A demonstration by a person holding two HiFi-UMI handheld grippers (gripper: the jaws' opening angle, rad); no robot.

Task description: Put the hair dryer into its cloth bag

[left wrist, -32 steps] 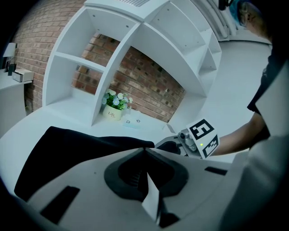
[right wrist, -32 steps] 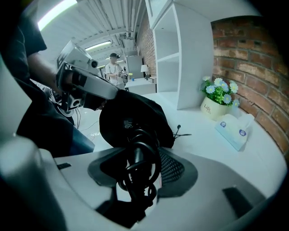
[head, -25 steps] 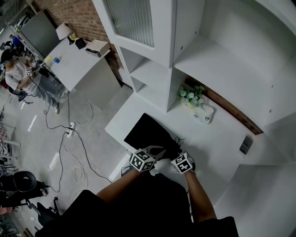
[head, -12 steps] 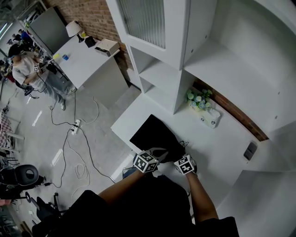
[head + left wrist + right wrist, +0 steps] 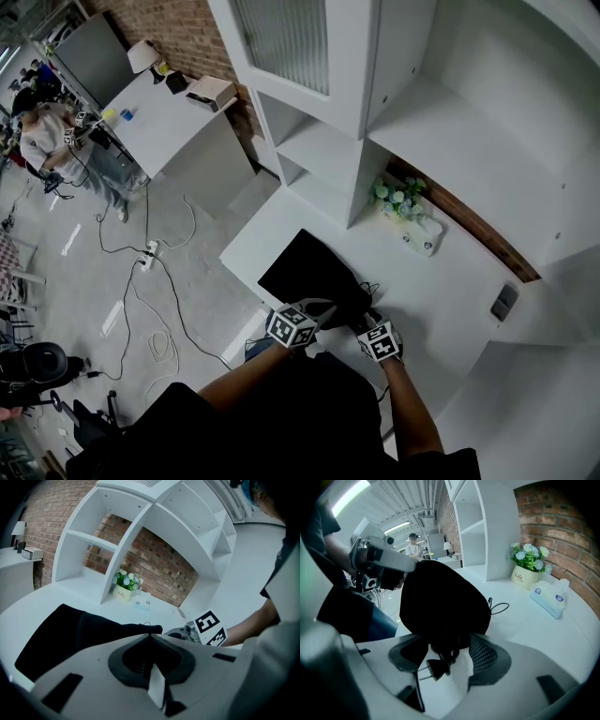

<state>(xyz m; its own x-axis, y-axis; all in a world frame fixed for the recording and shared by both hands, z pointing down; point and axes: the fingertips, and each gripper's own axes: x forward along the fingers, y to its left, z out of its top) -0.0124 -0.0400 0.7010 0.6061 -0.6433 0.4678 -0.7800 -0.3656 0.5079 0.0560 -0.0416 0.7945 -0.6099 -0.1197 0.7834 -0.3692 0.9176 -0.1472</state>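
Black fabric bulges at the near end of the soft black cloth bag (image 5: 309,274), which lies on the curved white desk (image 5: 450,281) at 12 o'clock from the person's two hands. I can't see the hair dryer itself. From that rounded lump I judge it is already inside, with only its black power cord and two-pin plug (image 5: 433,666) spilling from the mouth.

The left gripper (image 5: 150,635) has its jaws together, pinched on the bag's rim at about 6 o'clock of the bag. That seems meant to steady the mouth and stop the cloth sliding on the smooth desk.

The right gripper (image 5: 445,654), at the bag's 5 o'clock corner, has its jaws spread wide, having just been opening. The bundled cord and plug sit between them, and as far as I can see the pads do not touch them. It looks to me like a hand set to gather the loose cord and push it in.

A thin black loop (image 5: 502,606) trails on the desk at 3 o'clock of the bag. It is likely the drawstring, left slack so the mouth is not drawn shut.
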